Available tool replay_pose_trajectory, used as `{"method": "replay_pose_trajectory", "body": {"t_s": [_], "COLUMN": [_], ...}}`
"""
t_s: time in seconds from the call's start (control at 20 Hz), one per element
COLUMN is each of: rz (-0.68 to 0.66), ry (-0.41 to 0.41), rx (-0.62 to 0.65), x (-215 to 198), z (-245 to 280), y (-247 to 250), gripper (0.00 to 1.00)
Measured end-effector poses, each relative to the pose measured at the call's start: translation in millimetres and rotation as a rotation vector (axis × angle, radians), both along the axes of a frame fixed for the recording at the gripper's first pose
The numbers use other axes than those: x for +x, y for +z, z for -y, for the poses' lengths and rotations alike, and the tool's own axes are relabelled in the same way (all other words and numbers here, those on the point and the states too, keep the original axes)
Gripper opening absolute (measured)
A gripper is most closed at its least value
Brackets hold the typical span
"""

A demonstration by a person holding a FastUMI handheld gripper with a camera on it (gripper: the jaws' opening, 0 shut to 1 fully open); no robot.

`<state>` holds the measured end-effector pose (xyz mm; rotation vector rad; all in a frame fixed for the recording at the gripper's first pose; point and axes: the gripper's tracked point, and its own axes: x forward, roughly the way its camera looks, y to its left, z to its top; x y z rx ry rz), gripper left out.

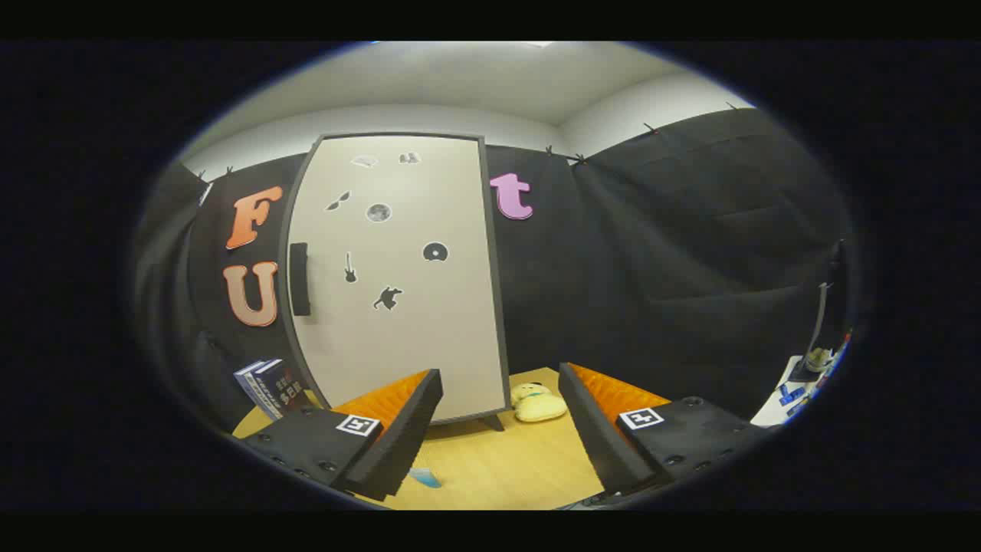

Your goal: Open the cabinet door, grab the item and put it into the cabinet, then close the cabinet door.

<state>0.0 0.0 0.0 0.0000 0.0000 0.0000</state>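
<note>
Surface finishes: matt door panel, wood-grain worktop, soft cloth toy.

The cabinet door presents a smooth, matt, pale face with flat dark stickers and a matt dark handle. The worktop shows light wood grain, faintly satin. The plush toy looks soft, cloth-covered. The gripper, held apart, carries ribbed inner pads. The books have glossy covers.

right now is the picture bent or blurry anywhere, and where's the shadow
In the gripper view the fisheye bows the cabinet door, its sides curving. The door's stickers look soft, and so does the yellow plush toy beyond the open gripper. A soft shadow lies on the table under the cabinet's foot. The light is even, with no glare.
</note>
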Motion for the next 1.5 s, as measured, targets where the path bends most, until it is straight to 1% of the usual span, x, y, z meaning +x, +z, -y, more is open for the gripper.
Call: {"method": "replay_pose_trajectory", "body": {"t_s": [0.55, 0.9, 1.2, 1.5], "rz": [-0.009, -0.016, -0.02, -0.033], "ry": [0.01, 0.018, 0.081, 0.199], "rx": [-0.025, -0.008, -0.017, -0.024], "x": [-6.5, -2.4, 23.7, 58.6], "z": [-18.1, -31.7, -83.3, -162.2], "y": [3.5, 12.0, 28.9, 49.9], "gripper": [0.98, 0.98, 0.98, 0.98]}}
